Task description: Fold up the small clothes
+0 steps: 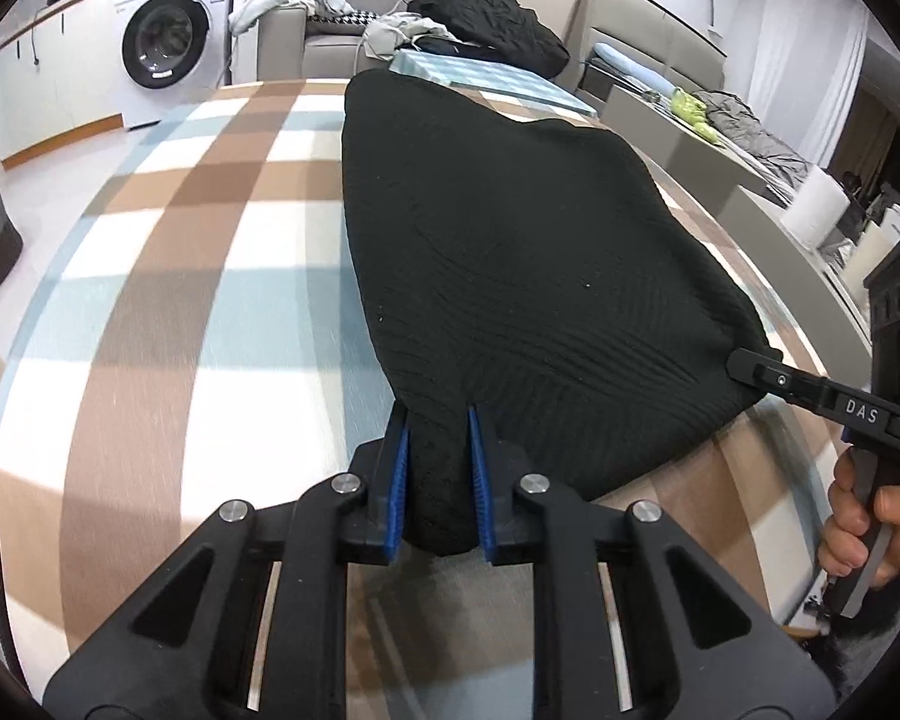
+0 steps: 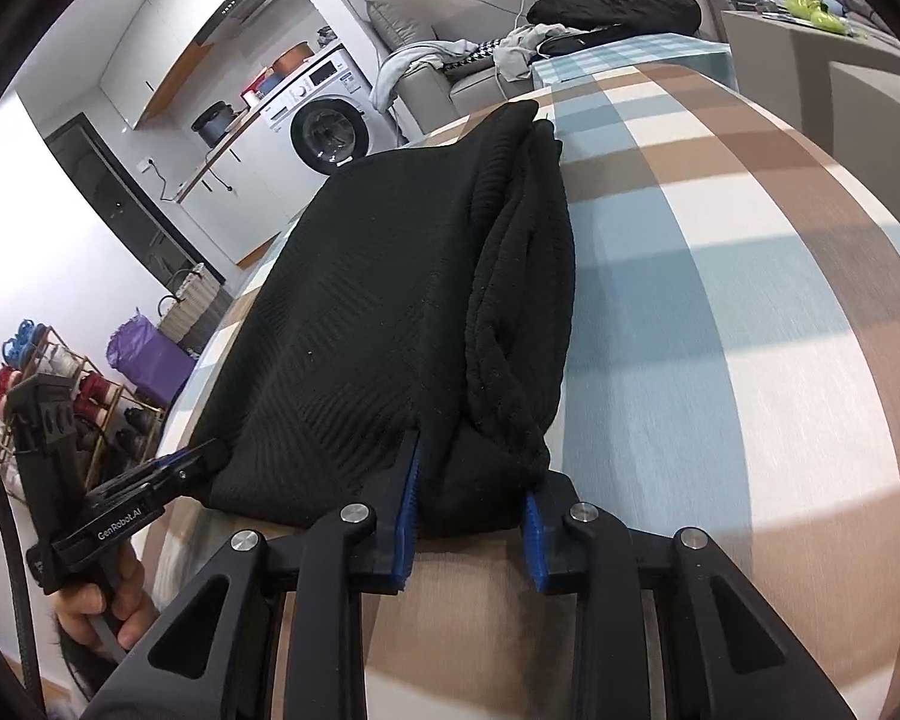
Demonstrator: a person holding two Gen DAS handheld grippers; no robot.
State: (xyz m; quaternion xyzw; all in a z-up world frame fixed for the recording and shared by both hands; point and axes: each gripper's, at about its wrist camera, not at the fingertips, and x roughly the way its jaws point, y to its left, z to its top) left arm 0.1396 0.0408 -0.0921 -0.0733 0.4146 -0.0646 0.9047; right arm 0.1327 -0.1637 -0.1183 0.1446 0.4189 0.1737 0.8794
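Note:
A black ribbed knit garment (image 1: pixel 498 252) lies folded lengthwise on the checked table cover (image 1: pixel 198 276). My left gripper (image 1: pixel 438 420) is shut on its near left corner, fabric bunched between the blue pads. My right gripper (image 2: pixel 474 468) is shut on the near right corner, where the folded layers (image 2: pixel 522 312) stack up. In the left wrist view the right gripper (image 1: pixel 750 369) shows at the garment's right edge. In the right wrist view the left gripper (image 2: pixel 210 456) shows at its left edge. The garment (image 2: pixel 378 324) stretches away from both grippers.
A washing machine (image 1: pixel 168 42) stands beyond the table at far left. A sofa with a black cushion (image 1: pixel 486 24) and loose clothes sits behind the table. A shoe rack (image 2: pixel 66 378) and a woven basket (image 2: pixel 192 306) stand on the floor.

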